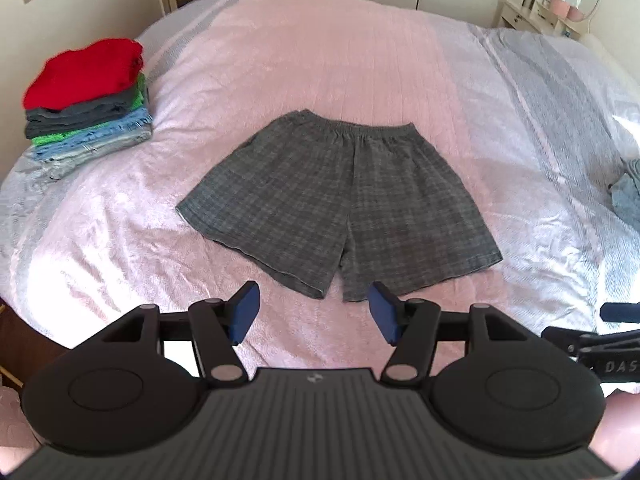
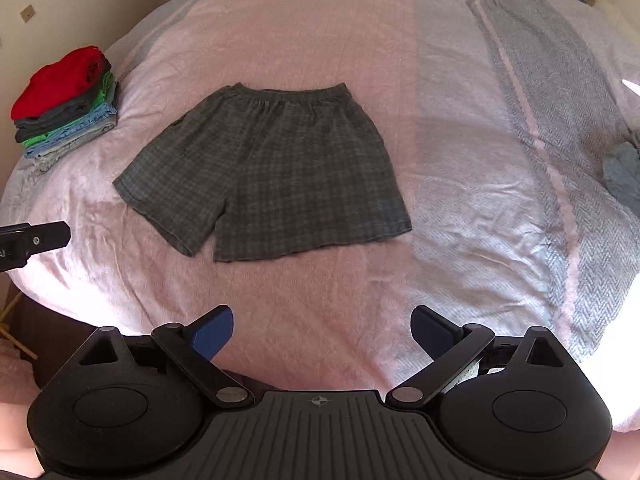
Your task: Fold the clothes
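Note:
Grey plaid shorts (image 1: 340, 200) lie flat and spread on the pink bedspread (image 1: 304, 64), waistband far, leg hems near. They also show in the right wrist view (image 2: 272, 176). My left gripper (image 1: 314, 312) is open and empty, hovering just short of the leg hems. My right gripper (image 2: 322, 334) is open and empty, held back from the shorts over bare bedspread (image 2: 320, 32). The right gripper's tip shows at the left wrist view's right edge (image 1: 616, 312).
A stack of folded clothes (image 1: 86, 108), red on top, sits at the bed's far left, also in the right wrist view (image 2: 66, 100). A crumpled blue-grey garment (image 1: 626, 196) lies at the right edge (image 2: 624, 176). A dresser (image 1: 532, 12) stands behind.

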Tool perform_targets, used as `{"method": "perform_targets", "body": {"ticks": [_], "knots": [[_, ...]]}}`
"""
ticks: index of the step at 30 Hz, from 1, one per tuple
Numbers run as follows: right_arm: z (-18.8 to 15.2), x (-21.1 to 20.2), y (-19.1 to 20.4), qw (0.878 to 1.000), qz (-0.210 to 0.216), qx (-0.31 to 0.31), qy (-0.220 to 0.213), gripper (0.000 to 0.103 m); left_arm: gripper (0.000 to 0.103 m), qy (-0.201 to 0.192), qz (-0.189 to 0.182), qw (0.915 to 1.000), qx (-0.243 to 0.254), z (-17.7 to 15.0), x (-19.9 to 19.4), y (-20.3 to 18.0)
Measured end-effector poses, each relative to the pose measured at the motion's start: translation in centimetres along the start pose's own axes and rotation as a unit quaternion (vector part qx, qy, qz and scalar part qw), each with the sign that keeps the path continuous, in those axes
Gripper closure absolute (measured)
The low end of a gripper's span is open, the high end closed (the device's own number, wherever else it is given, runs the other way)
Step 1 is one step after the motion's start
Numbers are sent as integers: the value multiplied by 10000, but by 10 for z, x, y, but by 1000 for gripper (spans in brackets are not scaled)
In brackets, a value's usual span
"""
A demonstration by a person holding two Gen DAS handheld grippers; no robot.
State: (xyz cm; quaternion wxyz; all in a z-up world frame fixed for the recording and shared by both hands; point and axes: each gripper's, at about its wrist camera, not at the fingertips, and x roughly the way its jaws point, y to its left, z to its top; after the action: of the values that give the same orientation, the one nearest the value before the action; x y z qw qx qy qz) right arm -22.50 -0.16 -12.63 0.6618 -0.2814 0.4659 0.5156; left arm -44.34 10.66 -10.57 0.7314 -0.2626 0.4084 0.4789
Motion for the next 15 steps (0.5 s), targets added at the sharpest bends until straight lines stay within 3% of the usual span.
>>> {"method": "perform_targets", "body": {"ticks": [7,15], "knots": [[-9,-8,-3,9999,74,-78,-47,5,41,-213,252,9993,151,-8,-24,-16],[-17,-10,4,9998,43,-158,83,5,41,-181,317,9989,296,-19,-33,-25]]}}
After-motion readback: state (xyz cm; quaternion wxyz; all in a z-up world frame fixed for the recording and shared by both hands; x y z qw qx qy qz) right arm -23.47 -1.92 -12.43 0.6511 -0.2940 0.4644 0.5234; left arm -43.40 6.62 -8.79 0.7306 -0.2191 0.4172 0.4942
